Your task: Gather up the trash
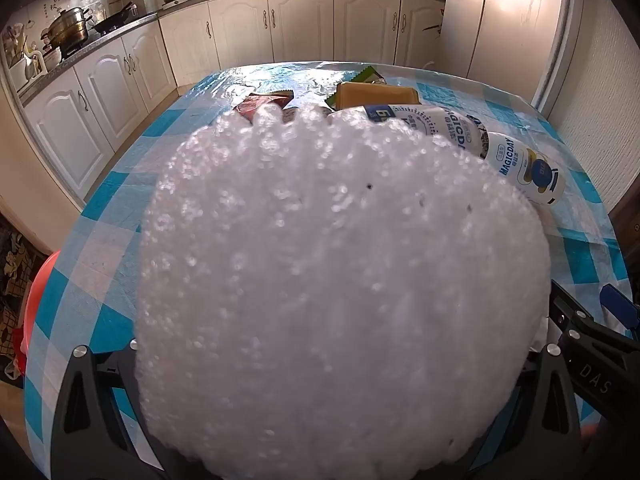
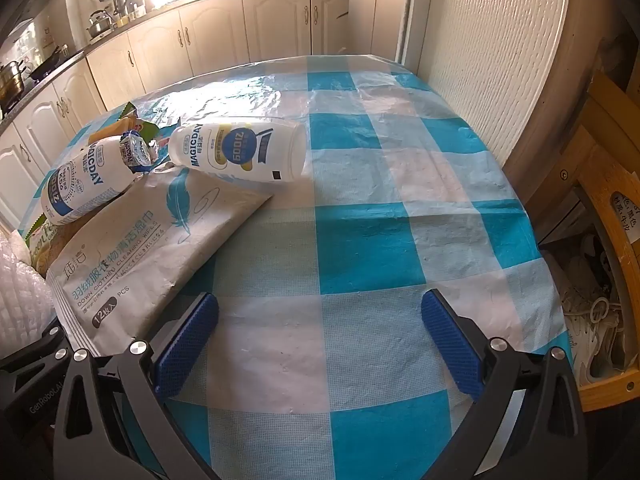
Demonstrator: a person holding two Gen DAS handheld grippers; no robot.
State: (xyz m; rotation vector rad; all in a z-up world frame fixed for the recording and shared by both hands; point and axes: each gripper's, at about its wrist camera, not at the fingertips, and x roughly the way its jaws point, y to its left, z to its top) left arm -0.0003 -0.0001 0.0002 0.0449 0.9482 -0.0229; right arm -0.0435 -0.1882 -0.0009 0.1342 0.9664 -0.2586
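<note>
1. Trash lies on the checked tablecloth [image 2: 360, 208]: two white bottles [image 2: 240, 152] on their sides, a wipes packet [image 2: 160, 248], and green and red wrappers [image 1: 360, 80] further back.
2. Bubble wrap [image 1: 340, 280] fills the left wrist view — it sits between the wide jaws of the left gripper [image 1: 332, 420]; whether the pads press it, I cannot tell.
3. Right gripper [image 2: 320, 344] hangs wide and empty above bare cloth, its left pad [image 2: 188, 344] just beside the packet.

Checked table [image 2: 360, 240], bottles [image 2: 240, 152], wipes packet [image 2: 152, 248]
</note>
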